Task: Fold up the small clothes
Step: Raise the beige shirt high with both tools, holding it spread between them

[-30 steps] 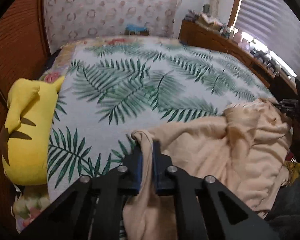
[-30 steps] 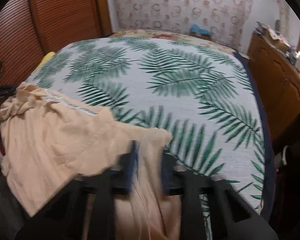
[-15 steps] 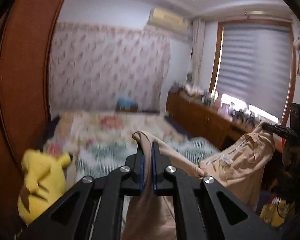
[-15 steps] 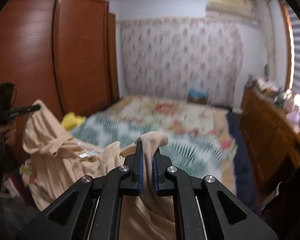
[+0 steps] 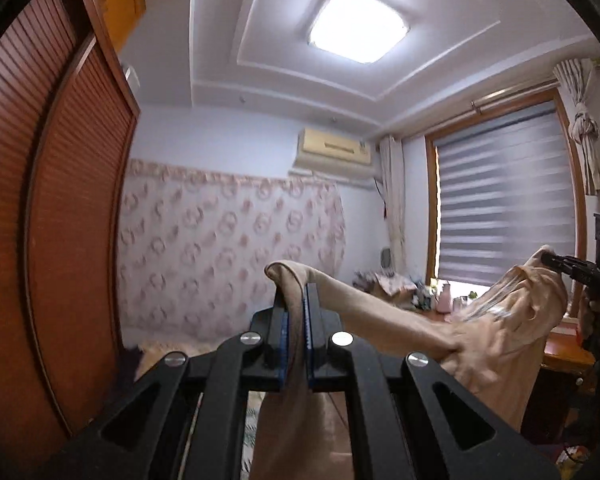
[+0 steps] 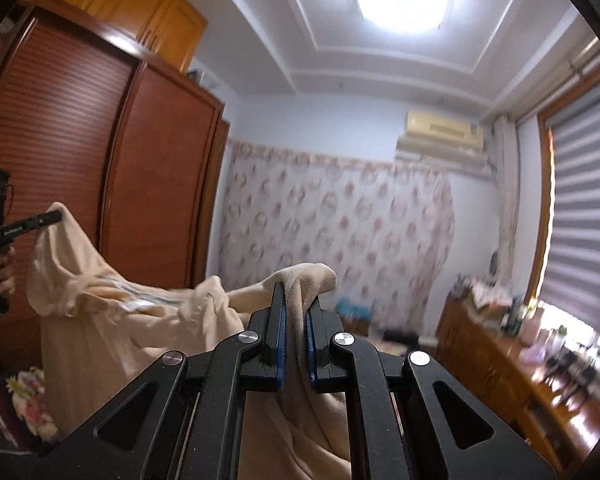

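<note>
Two grippers are seen, each clamped on the same peach garment. Left gripper [image 5: 294,312] at lower centre of the left wrist view: jaws pressed together on a fold of the peach garment [image 5: 492,344], w/ a small tuft poking up above the pads. Cloth is stretched from there to the right edge of frame, where the right gripper [image 5: 550,259] is seen pinching the far corner, held by a hand [image 5: 596,312]. Garment is held up in the air, w/ ceiling light [image 5: 358,26], air conditioner [image 5: 334,152] and blind [image 5: 508,196] behind it.

Right wrist view: right gripper [image 6: 296,312] at lower centre, jaws squeezed on a thicker bunch of garment [image 6: 112,320]. Cloth sags toward mid left of frame, where the left gripper [image 6: 54,216] is seen nipping the other corner in front of the wardrobe [image 6: 100,152]. Dresser [image 6: 520,360] at lower right is blurred.
</note>
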Demonstrator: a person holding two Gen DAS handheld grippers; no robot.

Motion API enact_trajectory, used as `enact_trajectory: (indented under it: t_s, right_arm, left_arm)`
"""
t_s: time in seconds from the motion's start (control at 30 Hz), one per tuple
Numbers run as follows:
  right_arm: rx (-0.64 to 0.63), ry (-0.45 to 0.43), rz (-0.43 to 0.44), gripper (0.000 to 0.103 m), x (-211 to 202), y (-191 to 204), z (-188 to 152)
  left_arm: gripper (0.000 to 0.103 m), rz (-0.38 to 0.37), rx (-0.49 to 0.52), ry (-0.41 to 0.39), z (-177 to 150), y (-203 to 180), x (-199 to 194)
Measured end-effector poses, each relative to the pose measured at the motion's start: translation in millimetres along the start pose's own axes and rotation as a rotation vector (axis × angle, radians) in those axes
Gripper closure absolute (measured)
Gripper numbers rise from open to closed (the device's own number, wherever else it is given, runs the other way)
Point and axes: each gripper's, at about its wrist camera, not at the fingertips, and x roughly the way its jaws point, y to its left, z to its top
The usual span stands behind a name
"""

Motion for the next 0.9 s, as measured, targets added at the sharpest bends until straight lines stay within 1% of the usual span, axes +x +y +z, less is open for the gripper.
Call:
enact_trajectory:
  t_s: [0.1,0.23,0.3,0.33,0.5,0.6,0.67,0.77,0.83,0.9]
  right_arm:
    - [0.007,-0.043,-0.016,0.098,-10.8,-10.2,23.5]
    - [0.001,-0.054,-0.036,0.098,-8.3,-20.2,34.4]
    - [-0.002,-0.039,-0.047,0.098,-1.6,-21.5,26.7]
    - [0.008,-0.025,-0.042,0.098,3.5,-23.9,21.4]
    - [0.028,0.081,-0.044,0.098,42.1,-29.4,-25.5]
    - [0.032,0.11,-0.048,0.098,57.2,-30.8,-41.2]
    - [0.031,0.108,-0.047,0.098,60.0,-33.0,-42.3]
    - [0.021,0.101,-0.06,0.098,61.4,-33.8,-34.5]
    - [0.008,0.074,-0.069,0.098,55.4,-31.0,-19.1]
    - [-0.01,0.034,-0.081,0.098,44.3,-28.5,3.6]
  left_arm:
    - [0.1,0.033,0.032,-0.023,12.8,5.0,-3.5]
    - [0.1,0.057,0.041,-0.009,6.7,12.2,6.2]
    - [0.1,0.074,0.042,0.026,-6.0,16.0,22.1]
    - [0.1,0.079,0.035,0.058,-17.8,23.0,35.0]
    - [0.1,0.102,0.006,0.155,-56.3,34.5,78.6]
    - [0.1,0.12,-0.001,0.164,-64.5,38.7,87.4]
    - [0.1,0.115,0.003,0.156,-62.1,32.3,86.7]
    - [0.1,0.115,0.022,0.115,-43.3,22.8,75.7]
    - [0.1,0.119,0.047,0.072,-24.9,12.6,63.7]
    - [0.1,0.134,0.073,0.025,-2.2,3.1,47.1]
